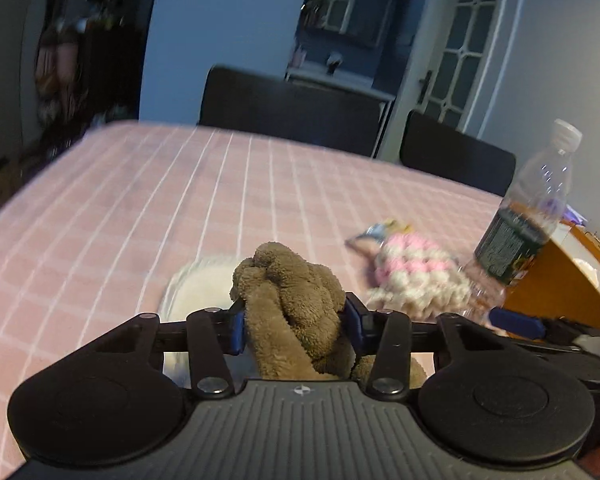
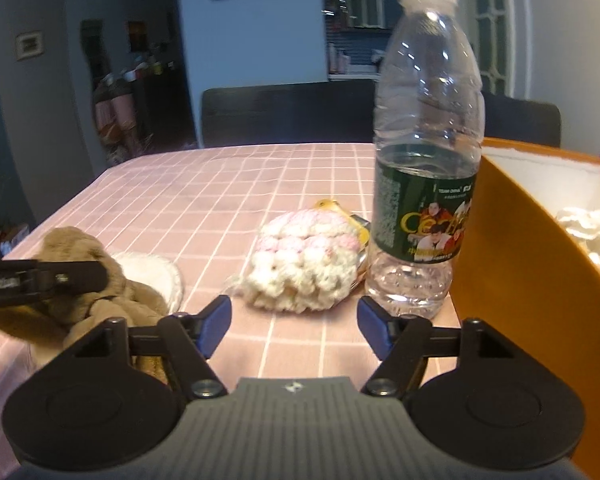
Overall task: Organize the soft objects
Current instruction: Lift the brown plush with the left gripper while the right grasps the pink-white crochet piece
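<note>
My left gripper (image 1: 296,316) is shut on a brown plush toy (image 1: 296,296) and holds it over the pink checked tablecloth (image 1: 140,208). The same toy (image 2: 84,280) shows at the left of the right wrist view, clamped by the left gripper's finger (image 2: 60,276). My right gripper (image 2: 294,320) is open and empty, just in front of a pink and white knitted soft item (image 2: 304,268). That item (image 1: 416,276) lies to the right in the left wrist view. A white fluffy pad (image 1: 204,288) lies behind the plush toy.
A clear water bottle (image 2: 424,160) stands right of the knitted item. An orange box (image 2: 540,248) with white soft things inside is at the far right. A yellow packet (image 2: 352,220) lies behind the knitted item. Dark chairs (image 1: 292,108) stand at the far table edge.
</note>
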The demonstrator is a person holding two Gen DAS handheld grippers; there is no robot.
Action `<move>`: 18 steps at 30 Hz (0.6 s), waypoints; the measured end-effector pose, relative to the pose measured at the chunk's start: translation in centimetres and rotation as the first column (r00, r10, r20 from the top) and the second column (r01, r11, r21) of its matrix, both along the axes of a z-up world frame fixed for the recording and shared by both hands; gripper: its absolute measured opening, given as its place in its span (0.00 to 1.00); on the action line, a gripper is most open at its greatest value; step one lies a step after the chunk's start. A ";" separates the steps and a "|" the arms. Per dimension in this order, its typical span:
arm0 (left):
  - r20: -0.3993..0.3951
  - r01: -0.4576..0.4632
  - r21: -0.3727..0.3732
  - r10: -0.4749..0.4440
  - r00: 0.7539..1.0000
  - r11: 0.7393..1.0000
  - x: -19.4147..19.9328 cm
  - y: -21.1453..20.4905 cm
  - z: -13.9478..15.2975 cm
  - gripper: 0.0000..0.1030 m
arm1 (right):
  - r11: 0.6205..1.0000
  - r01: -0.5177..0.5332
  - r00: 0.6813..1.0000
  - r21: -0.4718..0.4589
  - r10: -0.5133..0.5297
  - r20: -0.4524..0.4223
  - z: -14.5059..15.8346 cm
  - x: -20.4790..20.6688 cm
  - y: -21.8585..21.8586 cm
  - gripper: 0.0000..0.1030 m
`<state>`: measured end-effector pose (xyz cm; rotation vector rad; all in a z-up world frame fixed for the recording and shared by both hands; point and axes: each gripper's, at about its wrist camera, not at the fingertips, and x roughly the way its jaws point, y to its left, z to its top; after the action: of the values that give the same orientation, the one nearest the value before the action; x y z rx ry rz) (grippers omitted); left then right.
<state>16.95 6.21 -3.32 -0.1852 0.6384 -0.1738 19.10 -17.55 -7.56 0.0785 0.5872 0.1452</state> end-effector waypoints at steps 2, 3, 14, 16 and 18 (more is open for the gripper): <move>0.039 0.007 0.013 -0.008 0.999 1.000 0.1 -0.5 0.8 0.51 | 0.999 0.029 1.000 0.024 -0.029 -0.008 -0.2 1.0 0.0 0.77; 0.056 0.007 0.020 -0.009 0.998 1.000 0.2 -0.8 1.1 0.51 | 0.999 0.041 0.999 0.033 -0.041 -0.011 -0.3 1.4 0.2 0.79; 0.041 0.017 0.066 -0.020 0.999 0.998 2.8 -2.0 0.1 0.51 | 0.987 0.154 0.986 0.052 -0.150 -0.068 -1.9 4.9 1.8 0.76; 0.033 0.014 0.067 -0.016 0.999 0.998 2.8 -1.9 -0.2 0.51 | 0.986 0.154 0.986 0.062 -0.150 -0.075 -2.2 5.3 1.7 0.65; 0.031 0.012 0.064 -0.014 0.999 0.998 2.7 -1.8 -0.3 0.51 | 0.987 0.144 0.987 0.074 -0.139 -0.077 -2.3 5.5 1.8 0.50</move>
<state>19.66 4.39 -3.61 -0.1163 0.6131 -0.1685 24.59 -15.73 -9.82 0.2030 0.6453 0.0277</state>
